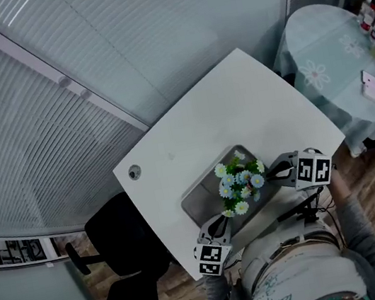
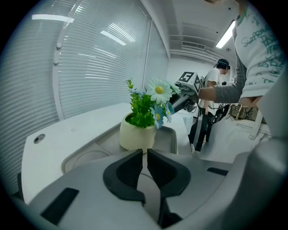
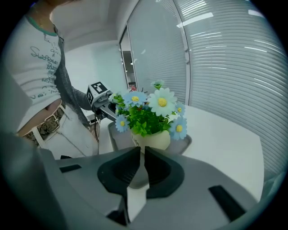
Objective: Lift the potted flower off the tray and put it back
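Nearest the head camera is the person's printed shirt (image 1: 297, 284), at the bottom edge of the frame.

**Task object.** The potted flower (image 1: 240, 185) stands upright in the tray (image 1: 200, 201), toward its lower right end, just below frame centre. Its cream pot (image 2: 135, 134) rests on the tray floor, and daisy heads overhang the rim on all sides.

**Grippers.** The left gripper (image 1: 219, 225) lies at lower left of the flower and the right gripper (image 1: 272, 172) at its right. Both point at the pot. In each gripper view the jaws stand together with only a slit between the pads and nothing in them, and the pot lies just beyond the tips.

**Surroundings.** The tray sits on a white table (image 1: 218, 119), near the edge closest to the person. A black chair (image 1: 121, 265) is at lower left.

**Hazards, as judged.**
- Closed tips driven forward would push the round pot, not grasp it, and could tip it or slide it against the tray wall.
- Unequal pressure from the two sides could roll the smooth pot out of the hold.
- Overhanging petals may snag on a jaw.
- A hard shove could shift the tray toward the near table edge.
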Tool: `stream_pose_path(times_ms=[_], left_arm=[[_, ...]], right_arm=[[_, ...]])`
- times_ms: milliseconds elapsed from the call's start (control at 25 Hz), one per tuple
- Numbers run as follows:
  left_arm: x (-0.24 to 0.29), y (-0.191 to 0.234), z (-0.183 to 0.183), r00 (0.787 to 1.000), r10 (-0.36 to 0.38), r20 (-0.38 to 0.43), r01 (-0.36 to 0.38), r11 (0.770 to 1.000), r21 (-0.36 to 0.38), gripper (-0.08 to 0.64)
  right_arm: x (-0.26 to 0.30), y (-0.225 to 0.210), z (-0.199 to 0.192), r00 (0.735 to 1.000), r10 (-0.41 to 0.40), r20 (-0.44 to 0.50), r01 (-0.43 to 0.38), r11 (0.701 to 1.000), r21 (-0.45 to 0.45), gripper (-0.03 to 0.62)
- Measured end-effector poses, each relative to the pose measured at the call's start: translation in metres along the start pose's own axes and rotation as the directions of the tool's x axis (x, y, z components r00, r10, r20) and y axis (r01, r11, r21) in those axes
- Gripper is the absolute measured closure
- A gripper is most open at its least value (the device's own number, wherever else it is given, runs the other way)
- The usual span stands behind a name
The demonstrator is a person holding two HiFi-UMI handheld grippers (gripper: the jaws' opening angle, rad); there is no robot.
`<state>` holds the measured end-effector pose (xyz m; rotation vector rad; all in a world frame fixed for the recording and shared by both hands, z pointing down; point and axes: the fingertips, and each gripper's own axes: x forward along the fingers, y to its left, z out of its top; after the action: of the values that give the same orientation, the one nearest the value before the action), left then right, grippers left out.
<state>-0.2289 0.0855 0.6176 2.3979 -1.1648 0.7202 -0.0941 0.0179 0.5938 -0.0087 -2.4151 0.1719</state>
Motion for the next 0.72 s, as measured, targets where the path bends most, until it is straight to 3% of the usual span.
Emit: stream_pose_path(times_ms=[240, 480, 720], left_arm=[[-0.001, -0.015, 0.001, 0.999, 0.036, 0.004, -0.036, 0.999, -0.018, 0.549], [-0.003, -0.03, 0.003, 0.995, 0.092, 0.026, -0.089, 0.991, -0.099, 0.549], [0.0, -0.052, 0.004, 0.991, 0.131, 0.028, -0.126, 0.98, -0.153, 0.549]], right_arm=[[-0.003, 0.015, -0.002, 1.0, 0.024, 0.012, -0.024, 1.0, 0.004, 0.558], [-0.009, 0.024, 0.007, 0.997, 0.021, 0.078, -0.02, 1.0, -0.008, 0.558], [-0.016, 0.039, 0.004, 0.996, 0.052, 0.075, -0.049, 0.998, -0.034, 0.558]])
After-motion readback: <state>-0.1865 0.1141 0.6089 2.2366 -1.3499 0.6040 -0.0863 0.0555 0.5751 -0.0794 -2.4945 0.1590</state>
